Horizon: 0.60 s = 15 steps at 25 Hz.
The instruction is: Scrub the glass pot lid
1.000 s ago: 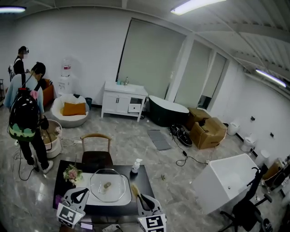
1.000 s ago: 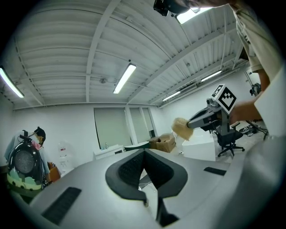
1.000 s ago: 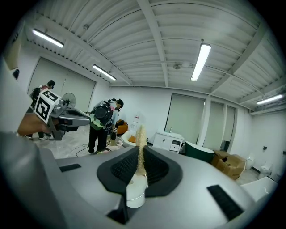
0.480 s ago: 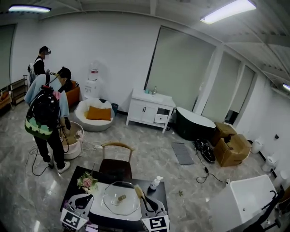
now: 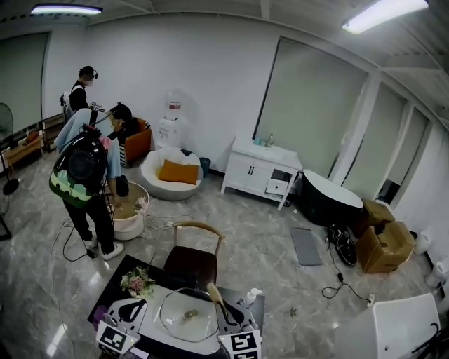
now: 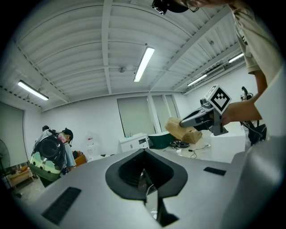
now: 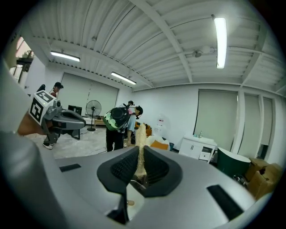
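Right gripper point(image 7: 139, 172) clamps brush point(image 7: 141, 143) (head view unclear).

Bright ceiling tubes point(image 5: 382, 14) give even, soft-shadowed light; fisheye warps the edges.

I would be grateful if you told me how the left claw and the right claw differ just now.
The right claw is shut on a tan, fibrous scrubber that sticks out past its jaws. The left claw is shut on something thin and glassy, apparently the rim of the glass pot lid. The left claw sits at the lid's left side, the right claw at its right. Both are shut, each on something.
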Motion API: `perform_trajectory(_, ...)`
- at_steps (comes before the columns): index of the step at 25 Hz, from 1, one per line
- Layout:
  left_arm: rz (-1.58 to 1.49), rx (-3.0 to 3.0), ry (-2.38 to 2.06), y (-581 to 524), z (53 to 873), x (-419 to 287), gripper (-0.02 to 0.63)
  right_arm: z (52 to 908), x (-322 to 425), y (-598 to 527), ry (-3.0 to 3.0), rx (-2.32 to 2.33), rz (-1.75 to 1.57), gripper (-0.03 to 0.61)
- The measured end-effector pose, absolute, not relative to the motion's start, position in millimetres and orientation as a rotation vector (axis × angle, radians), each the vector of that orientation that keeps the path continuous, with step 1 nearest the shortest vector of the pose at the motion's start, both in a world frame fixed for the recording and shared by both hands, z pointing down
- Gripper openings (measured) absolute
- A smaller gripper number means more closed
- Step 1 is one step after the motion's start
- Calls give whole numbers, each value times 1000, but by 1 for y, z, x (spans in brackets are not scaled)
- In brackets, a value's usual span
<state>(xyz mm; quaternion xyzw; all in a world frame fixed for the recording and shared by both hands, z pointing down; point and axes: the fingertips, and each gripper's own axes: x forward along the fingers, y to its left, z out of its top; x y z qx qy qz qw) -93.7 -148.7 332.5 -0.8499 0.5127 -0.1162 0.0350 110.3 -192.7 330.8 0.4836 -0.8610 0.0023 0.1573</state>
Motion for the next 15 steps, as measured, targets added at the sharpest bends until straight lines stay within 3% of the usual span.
perform_trajectory(15, -481, -2480, 1785, -162, 347, -76, 14, 368, 122, -248, -2577, 1195, 94, 38)
